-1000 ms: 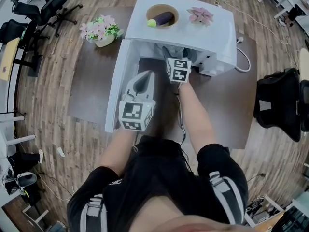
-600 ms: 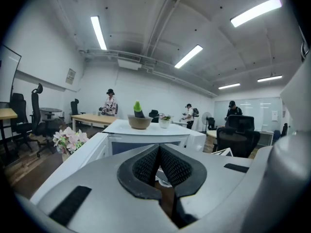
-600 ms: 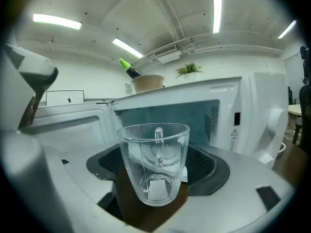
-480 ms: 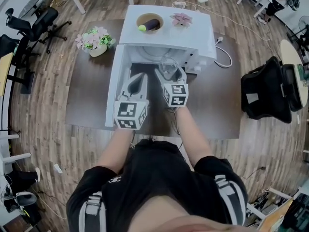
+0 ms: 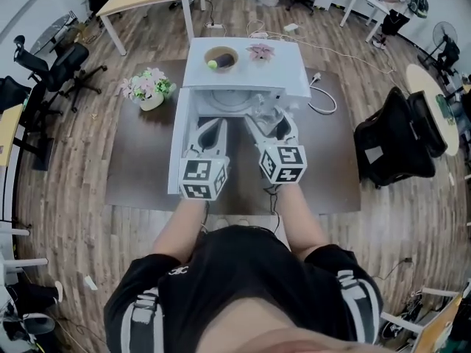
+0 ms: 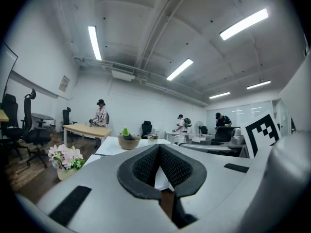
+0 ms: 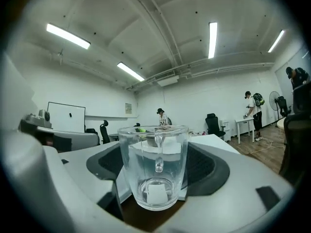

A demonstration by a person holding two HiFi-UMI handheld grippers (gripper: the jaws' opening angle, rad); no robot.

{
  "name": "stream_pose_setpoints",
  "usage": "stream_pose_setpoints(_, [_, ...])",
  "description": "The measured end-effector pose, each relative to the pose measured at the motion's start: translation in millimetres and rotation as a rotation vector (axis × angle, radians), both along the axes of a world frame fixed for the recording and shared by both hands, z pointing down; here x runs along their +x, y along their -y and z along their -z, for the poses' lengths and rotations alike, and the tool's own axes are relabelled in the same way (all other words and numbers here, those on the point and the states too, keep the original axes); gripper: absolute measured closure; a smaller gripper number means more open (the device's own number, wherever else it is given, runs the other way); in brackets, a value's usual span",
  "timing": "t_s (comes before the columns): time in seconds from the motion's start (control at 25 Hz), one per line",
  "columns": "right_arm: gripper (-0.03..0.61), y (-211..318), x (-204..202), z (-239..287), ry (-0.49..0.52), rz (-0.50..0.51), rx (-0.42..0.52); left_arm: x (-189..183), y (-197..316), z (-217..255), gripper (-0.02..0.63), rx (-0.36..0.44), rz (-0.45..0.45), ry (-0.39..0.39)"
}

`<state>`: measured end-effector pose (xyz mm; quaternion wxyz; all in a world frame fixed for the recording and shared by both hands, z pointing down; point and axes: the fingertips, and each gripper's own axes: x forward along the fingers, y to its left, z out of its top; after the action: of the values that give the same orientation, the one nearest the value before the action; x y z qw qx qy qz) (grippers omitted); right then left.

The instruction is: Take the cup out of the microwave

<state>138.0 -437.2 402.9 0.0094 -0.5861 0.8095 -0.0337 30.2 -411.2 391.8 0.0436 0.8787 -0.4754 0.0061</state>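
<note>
- The right gripper [image 7: 155, 152] is clenched on the cup [image 7: 154, 178], with a black pad pressing on each side of it.
- The cup is clear glass and upright, and its handle faces away from the gripper's camera.
- In the head view the cup is outside the microwave [image 5: 246, 72], held in the air just in front of the open cavity and above the bench [image 5: 140, 157].
- The left gripper [image 6: 159, 149] is closed with nothing in it; its pads meet at the tips.
- It sits beside the right gripper, on the side of the microwave door [image 5: 182, 145], and both grippers point toward the microwave.
- The door stands swung open on the left of the cavity.
- On top of the white microwave are a bowl [image 5: 221, 59] holding a dark vegetable and something small and green, and next to it a small pink flower [image 5: 261, 50].
- A pot of pink and white flowers [image 5: 149, 88] stands on the bench to the left of the microwave.
- A white cable [image 5: 324, 101] runs from the right side of the microwave across the bench.
</note>
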Motion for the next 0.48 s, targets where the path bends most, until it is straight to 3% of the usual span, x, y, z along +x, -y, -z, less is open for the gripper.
stream_pose_setpoints(0.48, [0.195,-23,11,13,-0.019,-0.036,0.026,5,-7,11,0.614,0.018,-0.034,0.012])
